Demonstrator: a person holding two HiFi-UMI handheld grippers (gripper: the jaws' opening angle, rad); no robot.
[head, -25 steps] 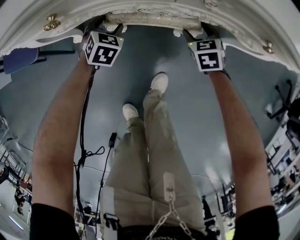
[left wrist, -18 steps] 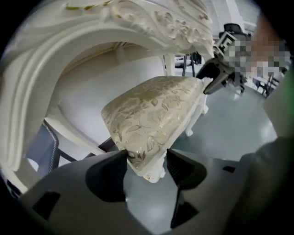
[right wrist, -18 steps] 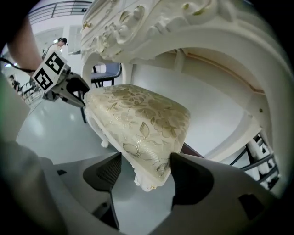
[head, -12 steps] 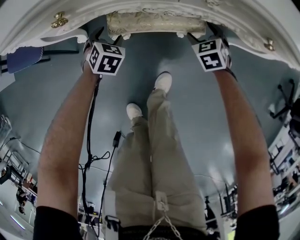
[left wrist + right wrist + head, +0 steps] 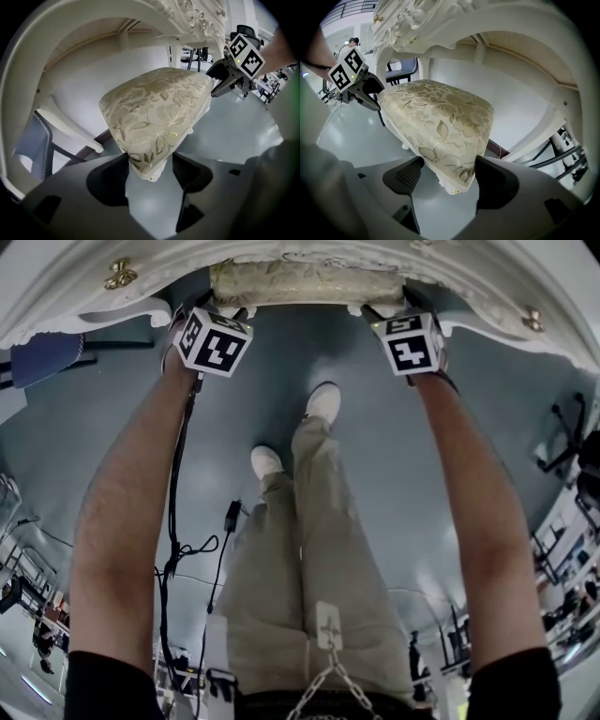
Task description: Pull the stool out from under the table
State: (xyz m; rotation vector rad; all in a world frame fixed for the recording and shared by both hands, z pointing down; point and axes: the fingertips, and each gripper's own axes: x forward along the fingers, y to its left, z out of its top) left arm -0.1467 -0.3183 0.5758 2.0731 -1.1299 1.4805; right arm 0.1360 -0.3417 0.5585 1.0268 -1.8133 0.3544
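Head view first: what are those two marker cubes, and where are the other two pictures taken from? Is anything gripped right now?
There is no robot: a person holds a two-jaw tool in each hand. The head view comes from a camera on their head, looking down at the grey floor. The marker cubes are parts of the tools. The other pictures come from cameras riding on the left tool and right tool, looking along their jaws. Ahead is a stool with a gold floral cushion, partly under an ornate white table. Each tool has one cushion corner between its jaws. Both pairs of jaws have just been opening and stand wide, so neither seems to clamp the stool.
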